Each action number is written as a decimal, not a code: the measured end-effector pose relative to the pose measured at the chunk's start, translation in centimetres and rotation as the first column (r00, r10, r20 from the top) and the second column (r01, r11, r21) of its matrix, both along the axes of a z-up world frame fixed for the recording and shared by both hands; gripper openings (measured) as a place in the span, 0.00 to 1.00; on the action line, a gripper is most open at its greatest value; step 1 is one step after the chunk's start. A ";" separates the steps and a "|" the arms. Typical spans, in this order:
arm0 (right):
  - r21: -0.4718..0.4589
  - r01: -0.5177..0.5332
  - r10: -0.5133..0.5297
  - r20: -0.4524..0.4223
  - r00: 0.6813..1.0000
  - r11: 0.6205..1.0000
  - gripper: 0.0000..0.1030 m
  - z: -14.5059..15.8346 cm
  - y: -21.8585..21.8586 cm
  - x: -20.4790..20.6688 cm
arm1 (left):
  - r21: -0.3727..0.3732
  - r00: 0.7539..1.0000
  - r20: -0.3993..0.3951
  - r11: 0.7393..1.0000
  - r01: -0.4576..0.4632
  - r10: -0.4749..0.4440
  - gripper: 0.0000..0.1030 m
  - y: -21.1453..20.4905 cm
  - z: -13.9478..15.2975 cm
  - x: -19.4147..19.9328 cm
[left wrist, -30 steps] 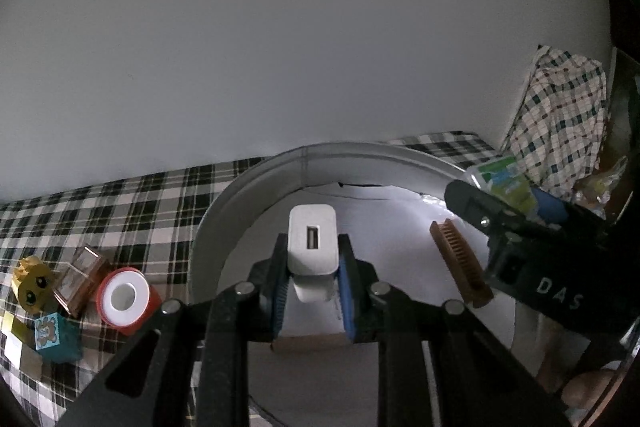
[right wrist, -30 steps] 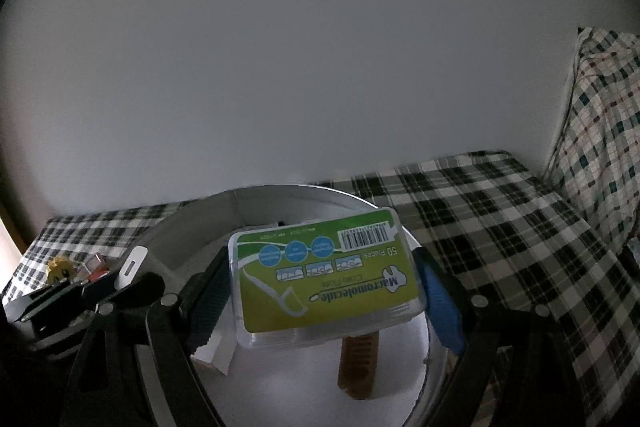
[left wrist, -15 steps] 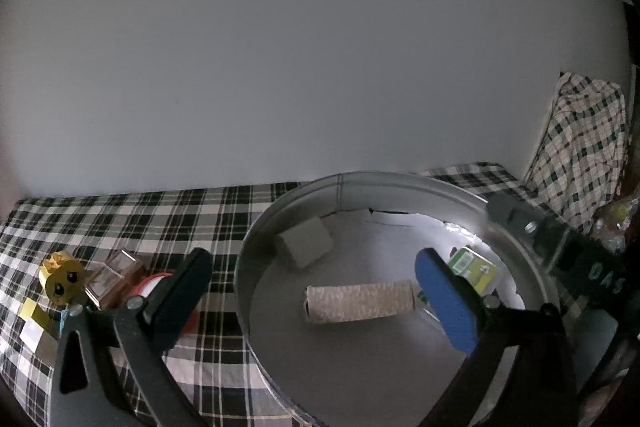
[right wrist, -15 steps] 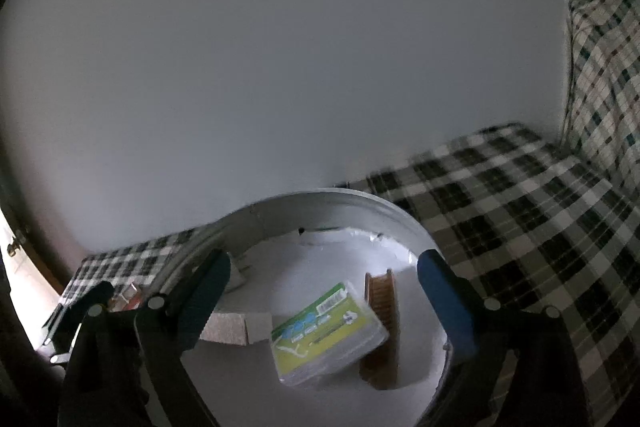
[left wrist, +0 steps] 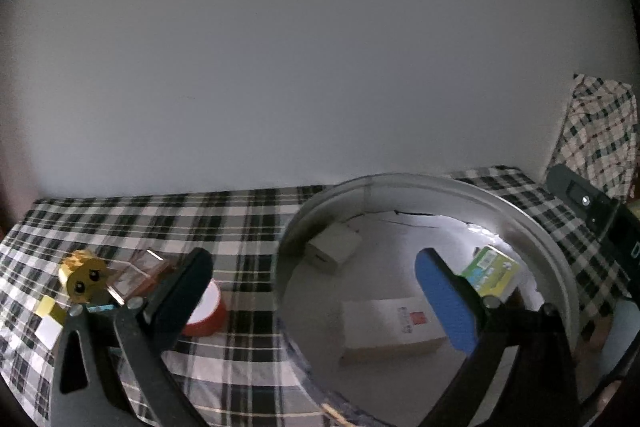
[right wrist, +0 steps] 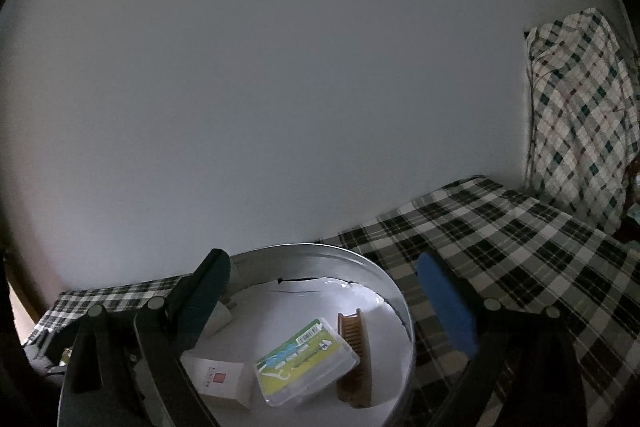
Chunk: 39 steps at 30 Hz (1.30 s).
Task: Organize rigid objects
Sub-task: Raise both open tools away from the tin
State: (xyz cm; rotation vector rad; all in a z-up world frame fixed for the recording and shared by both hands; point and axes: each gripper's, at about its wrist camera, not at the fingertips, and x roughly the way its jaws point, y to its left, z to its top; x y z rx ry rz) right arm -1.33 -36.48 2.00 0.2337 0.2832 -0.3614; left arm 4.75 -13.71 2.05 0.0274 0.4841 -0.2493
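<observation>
With both grippers, left (left wrist: 312, 287) and right (right wrist: 320, 291), wide and empty, left goes for tape (left wrist: 206, 309) beside tub (left wrist: 440, 183); straddle it squarely.

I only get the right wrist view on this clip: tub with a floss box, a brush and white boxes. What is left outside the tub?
Observer: A red tape roll lies on the checked cloth, left of the tub.
Reviewer: Anything else there?
Observer: A yellow toy with a face sits farther left, beside a clear box.
Reviewer: Is the left gripper holding anything?
Observer: No, the left gripper is open and empty, above the tub's left rim.
</observation>
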 end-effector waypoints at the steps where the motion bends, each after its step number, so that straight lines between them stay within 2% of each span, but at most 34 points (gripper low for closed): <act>1: -0.004 -0.001 0.001 -0.001 1.000 1.000 0.94 -0.1 0.1 0.0 | 0.003 1.000 0.004 1.000 -0.006 0.006 1.00 0.2 -0.1 0.0; 5: -0.056 0.024 -0.022 0.029 0.999 0.998 0.94 -0.3 0.9 -0.5 | 0.013 0.999 0.022 0.999 -0.037 0.036 1.00 0.9 -0.4 -0.2; 9: -0.142 0.063 -0.041 0.151 0.988 0.988 0.94 -0.3 2.3 -2.0 | 0.021 0.997 0.032 0.997 -0.068 0.067 1.00 1.7 -0.7 -0.3; 11: -0.175 0.066 -0.034 0.180 0.983 0.982 0.94 -0.2 3.0 -2.4 | 0.029 0.996 0.042 0.997 -0.077 0.076 1.00 2.0 -0.9 -0.5; 20: -0.198 0.077 -0.047 0.154 0.987 0.977 0.94 -0.7 3.9 -2.2 | 0.060 0.994 0.057 0.993 -0.097 0.094 1.00 3.3 -1.5 -1.1; 39: -0.223 0.107 -0.075 0.148 0.986 0.969 0.94 -1.0 6.4 -3.4 | 0.020 0.995 0.033 0.995 -0.095 0.095 1.00 6.5 -1.9 -2.1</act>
